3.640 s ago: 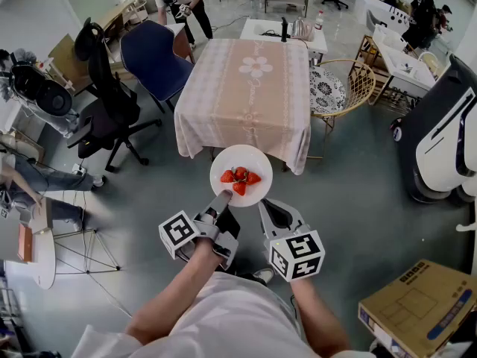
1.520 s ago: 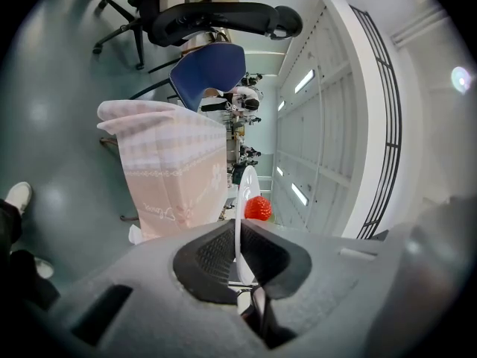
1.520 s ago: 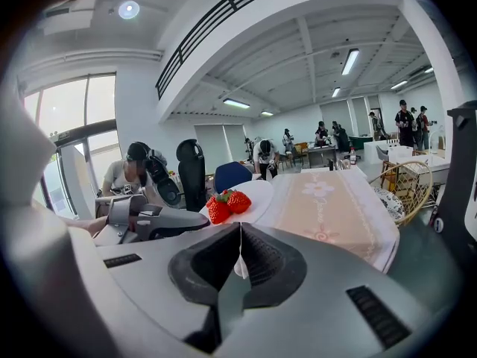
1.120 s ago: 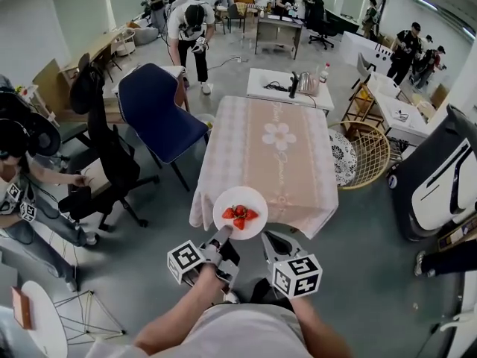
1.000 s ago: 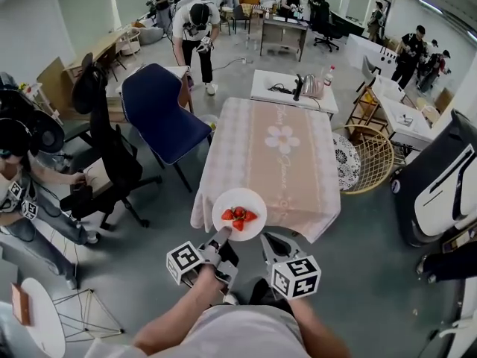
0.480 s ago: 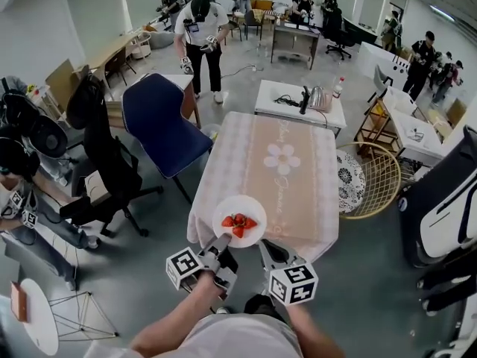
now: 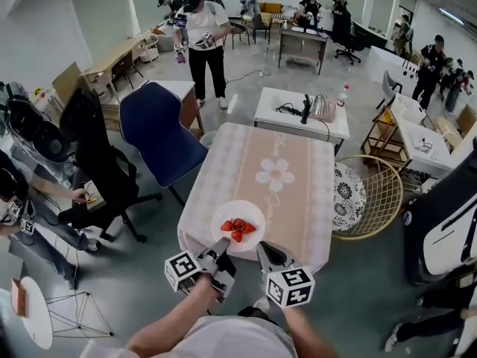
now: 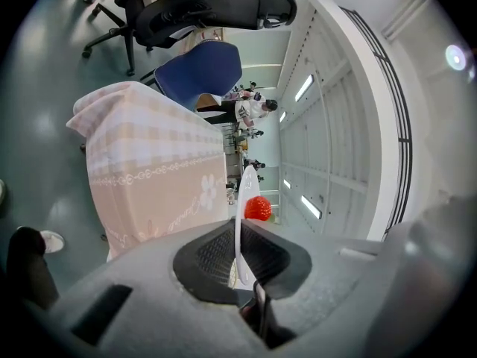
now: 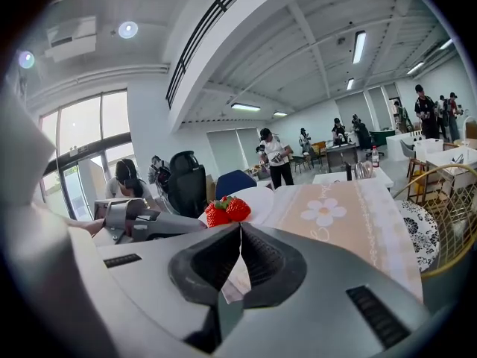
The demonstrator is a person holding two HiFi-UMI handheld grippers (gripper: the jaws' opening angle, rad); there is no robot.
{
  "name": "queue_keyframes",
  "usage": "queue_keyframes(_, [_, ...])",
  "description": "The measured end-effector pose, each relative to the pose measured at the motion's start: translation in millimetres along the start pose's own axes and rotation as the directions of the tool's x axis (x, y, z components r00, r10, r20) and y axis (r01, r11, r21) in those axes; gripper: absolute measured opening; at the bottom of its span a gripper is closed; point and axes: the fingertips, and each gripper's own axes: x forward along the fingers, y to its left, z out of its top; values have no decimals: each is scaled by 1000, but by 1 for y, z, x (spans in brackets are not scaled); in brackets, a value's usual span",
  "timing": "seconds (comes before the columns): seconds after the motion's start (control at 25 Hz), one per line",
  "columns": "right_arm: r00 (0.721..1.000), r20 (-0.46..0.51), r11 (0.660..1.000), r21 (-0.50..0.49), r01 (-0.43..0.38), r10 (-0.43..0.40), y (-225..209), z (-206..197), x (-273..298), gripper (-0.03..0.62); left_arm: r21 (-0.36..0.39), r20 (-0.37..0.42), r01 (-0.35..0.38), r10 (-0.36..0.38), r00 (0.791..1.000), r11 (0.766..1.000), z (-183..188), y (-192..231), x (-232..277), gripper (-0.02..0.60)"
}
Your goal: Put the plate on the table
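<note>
A white plate (image 7: 240, 213) with a few red strawberries (image 7: 236, 227) hangs level over the near edge of the pink checked table (image 7: 272, 171). My left gripper (image 7: 221, 247) is shut on the plate's near left rim. My right gripper (image 7: 263, 250) is shut on its near right rim. In the left gripper view the plate (image 8: 239, 216) stands edge-on between the pads of the left gripper (image 8: 237, 257), with a strawberry (image 8: 258, 208) beyond. In the right gripper view the right gripper (image 9: 240, 250) pinches the rim, with the strawberries (image 9: 227, 211) and table (image 9: 339, 213) ahead.
A blue chair (image 7: 155, 129) and a black office chair (image 7: 91, 146) stand left of the table. A wicker chair (image 7: 374, 197) sits to its right. Behind it is a small white table with a kettle (image 7: 322, 107). Several people stand further back. A white machine (image 7: 447, 226) is at the right.
The table has come closer in the head view. The plate, earlier in front of the table over the floor, now hangs over its near edge. Both grippers keep their hold.
</note>
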Motion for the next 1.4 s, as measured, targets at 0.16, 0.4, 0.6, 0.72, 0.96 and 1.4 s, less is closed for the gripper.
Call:
queue_keyframes(0.16, [1000,7,1000,19,-14,14,-25,6,-3,6,8,9,-10,10,1000,1000,-13,-2,20,14])
queue_keyframes(0.4, [999,21,999,28,-26,26,-51,11,-10,5,5,8,-10,10,1000,1000,-34,-5,40,14])
queue_keyframes(0.6, [1000,21,999,38,-10,9,-63,9,-13,6,1,-8,-24,24,1000,1000,-39,0,49,14])
queue_keyframes(0.72, [1000,20,999,42,8,-9,-71,10,-10,5,3,-23,-25,25,999,1000,-37,3,59,14])
queue_keyframes(0.96, [997,10,996,48,77,-77,-88,15,5,5,-17,-81,-21,20,996,1000,-26,8,89,14])
queue_keyframes(1.4, [981,-1,979,75,192,-192,-98,30,68,5,19,-210,-20,24,977,1000,31,18,141,14])
